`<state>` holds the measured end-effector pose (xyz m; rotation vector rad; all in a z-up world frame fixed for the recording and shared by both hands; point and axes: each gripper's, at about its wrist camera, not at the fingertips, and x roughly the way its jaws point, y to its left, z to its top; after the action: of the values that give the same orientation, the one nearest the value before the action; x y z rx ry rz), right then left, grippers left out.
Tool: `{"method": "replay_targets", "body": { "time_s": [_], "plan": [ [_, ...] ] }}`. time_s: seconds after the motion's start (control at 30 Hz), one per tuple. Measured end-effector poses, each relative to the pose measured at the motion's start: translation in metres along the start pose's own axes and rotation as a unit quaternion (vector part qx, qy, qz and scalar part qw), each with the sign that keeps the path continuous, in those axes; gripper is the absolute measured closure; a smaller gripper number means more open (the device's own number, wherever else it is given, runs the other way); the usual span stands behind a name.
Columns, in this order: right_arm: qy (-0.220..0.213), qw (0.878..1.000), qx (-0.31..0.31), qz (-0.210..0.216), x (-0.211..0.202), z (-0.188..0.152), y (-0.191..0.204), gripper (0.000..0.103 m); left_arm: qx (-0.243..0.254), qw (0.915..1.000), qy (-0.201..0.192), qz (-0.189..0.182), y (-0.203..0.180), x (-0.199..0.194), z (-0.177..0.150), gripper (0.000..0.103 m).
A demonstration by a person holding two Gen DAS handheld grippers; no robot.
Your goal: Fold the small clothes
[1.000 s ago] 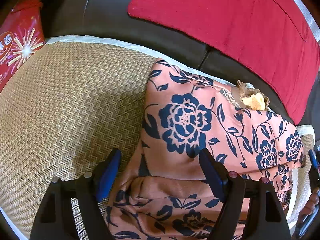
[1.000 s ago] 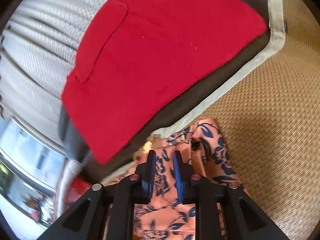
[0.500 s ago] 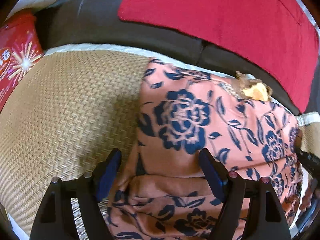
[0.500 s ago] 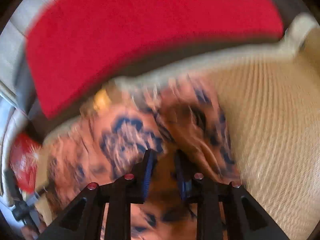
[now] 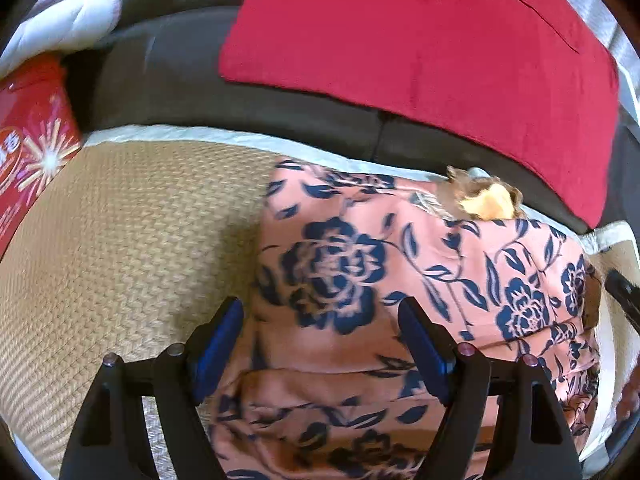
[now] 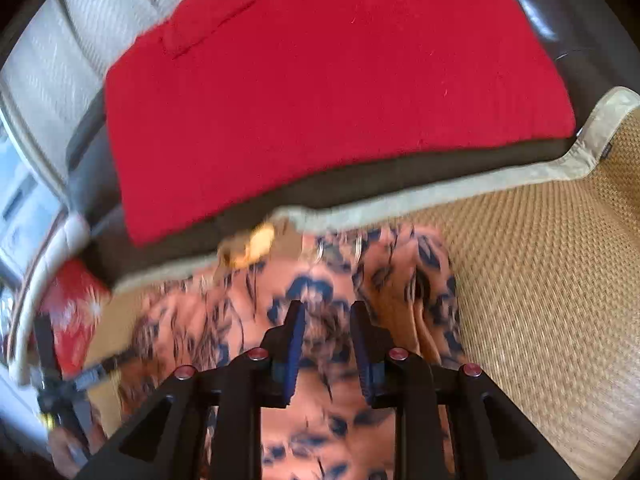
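Left wrist: floral garment [image 5: 360, 280] between parted left tongs [image 5: 320, 320].

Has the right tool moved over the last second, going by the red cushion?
Yes. The right tool has swung leftward across the floral garment: the red cushion has shifted rightward in its view, and the left tool now appears.

salmon navy-floral garment [image 5: 400, 280], red cushion [image 5: 420, 48]
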<state>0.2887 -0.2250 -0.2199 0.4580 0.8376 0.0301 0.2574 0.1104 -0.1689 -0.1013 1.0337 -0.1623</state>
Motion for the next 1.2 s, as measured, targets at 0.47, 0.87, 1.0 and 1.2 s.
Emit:
{"method": "replay_targets", "body": {
  "time_s": [0.47, 0.87, 1.0, 1.2],
  "plan": [
    [0.046, 0.998, -0.034, 0.031, 0.039, -0.017, 0.046, 0.045, 0.022, 0.9984, 0.035, 0.038, -0.022, 0.021, -0.003, 0.023],
    [0.097, 0.992, -0.071, -0.028, 0.05, -0.044, 0.061, 0.027, 0.063, 0.9946, 0.049, 0.066, -0.037, 0.009, -0.03, 0.023],
    [0.065, 0.993, -0.096, -0.025, 0.023, -0.047, 0.075, 0.028, 0.063, 0.9959, 0.038, 0.052, -0.024, -0.025, -0.048, 0.023],
    [0.012, 0.996, -0.084, 0.016, -0.063, -0.069, 0.068, 0.028, 0.042, 0.9981, 0.001, 0.045, 0.005, -0.089, -0.093, 0.023]
  ]
}}
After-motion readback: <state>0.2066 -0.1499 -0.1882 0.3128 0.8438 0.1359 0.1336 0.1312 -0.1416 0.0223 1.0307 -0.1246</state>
